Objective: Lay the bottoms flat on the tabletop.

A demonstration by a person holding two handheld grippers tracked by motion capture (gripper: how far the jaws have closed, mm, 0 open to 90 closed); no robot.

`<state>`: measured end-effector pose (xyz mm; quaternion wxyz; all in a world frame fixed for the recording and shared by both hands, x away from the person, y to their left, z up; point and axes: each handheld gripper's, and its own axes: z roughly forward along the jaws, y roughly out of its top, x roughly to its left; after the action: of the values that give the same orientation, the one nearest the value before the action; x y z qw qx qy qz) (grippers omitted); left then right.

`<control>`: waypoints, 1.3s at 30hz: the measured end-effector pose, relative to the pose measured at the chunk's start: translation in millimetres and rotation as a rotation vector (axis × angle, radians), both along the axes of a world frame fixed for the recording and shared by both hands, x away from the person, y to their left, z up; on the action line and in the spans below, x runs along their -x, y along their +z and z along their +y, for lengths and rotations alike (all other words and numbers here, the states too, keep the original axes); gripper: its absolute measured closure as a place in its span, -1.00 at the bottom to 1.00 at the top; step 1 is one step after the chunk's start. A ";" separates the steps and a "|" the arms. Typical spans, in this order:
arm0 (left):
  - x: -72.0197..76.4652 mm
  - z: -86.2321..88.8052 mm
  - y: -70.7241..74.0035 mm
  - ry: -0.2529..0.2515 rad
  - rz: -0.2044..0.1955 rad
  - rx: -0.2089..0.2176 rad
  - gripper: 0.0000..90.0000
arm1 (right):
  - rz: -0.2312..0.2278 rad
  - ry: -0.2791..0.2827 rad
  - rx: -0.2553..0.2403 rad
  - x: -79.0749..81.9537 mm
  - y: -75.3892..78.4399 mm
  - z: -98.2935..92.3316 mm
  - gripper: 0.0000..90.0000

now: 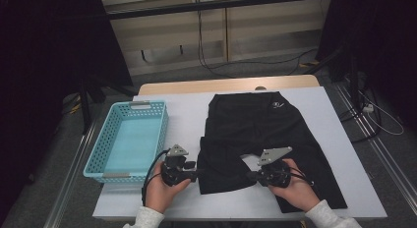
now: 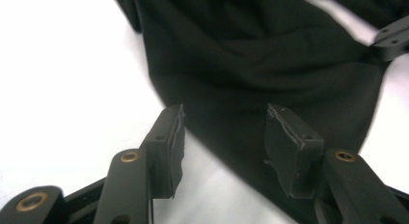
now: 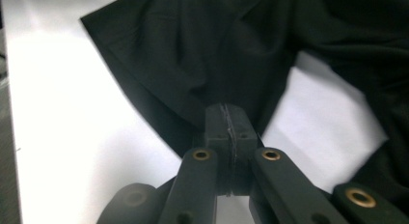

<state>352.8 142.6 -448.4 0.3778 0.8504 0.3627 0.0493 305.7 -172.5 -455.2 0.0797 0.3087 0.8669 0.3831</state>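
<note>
A pair of black shorts (image 1: 260, 125) lies flat on the white table (image 1: 187, 102), its waistband with a small white logo at the far end. My left gripper (image 1: 196, 171) stands open at the left edge of the near leg. In the left gripper view its pads (image 2: 166, 142) are apart, with the dark hem (image 2: 231, 137) running between them untouched. My right gripper (image 1: 250, 176) is at the inner hem of that same leg. In the right gripper view its jaws (image 3: 226, 120) are pressed together on the fabric's edge (image 3: 193, 103), with wrinkles running out from the pinch.
A light blue perforated basket (image 1: 98, 156) sits on the table's left side, with nothing inside it. The right gripper's jaw tip (image 2: 393, 38) shows at the upper right of the left gripper view. Cables lie on the floor beyond the table.
</note>
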 end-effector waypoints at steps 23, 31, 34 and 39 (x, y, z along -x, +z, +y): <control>-3.5 -1.1 -4.7 0.021 -0.043 -0.007 -0.27 | -0.026 -0.163 0.002 -21.9 -3.2 7.7 0.40; -3.9 -0.3 -4.9 0.024 -0.039 0.005 -0.30 | -0.006 -0.130 0.010 -22.4 -5.5 13.7 0.98; -2.7 0.1 -1.7 0.028 -0.053 0.017 -0.30 | 0.009 -0.134 0.010 -21.8 -4.0 9.2 0.98; -3.6 0.6 -3.1 0.022 -0.050 0.011 -0.23 | 0.013 -0.168 0.008 -15.1 -3.5 -3.3 0.99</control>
<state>356.4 143.2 -451.5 0.3907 0.8428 0.3629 0.0728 320.8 -175.8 -458.6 0.1072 0.3826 0.8400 0.3695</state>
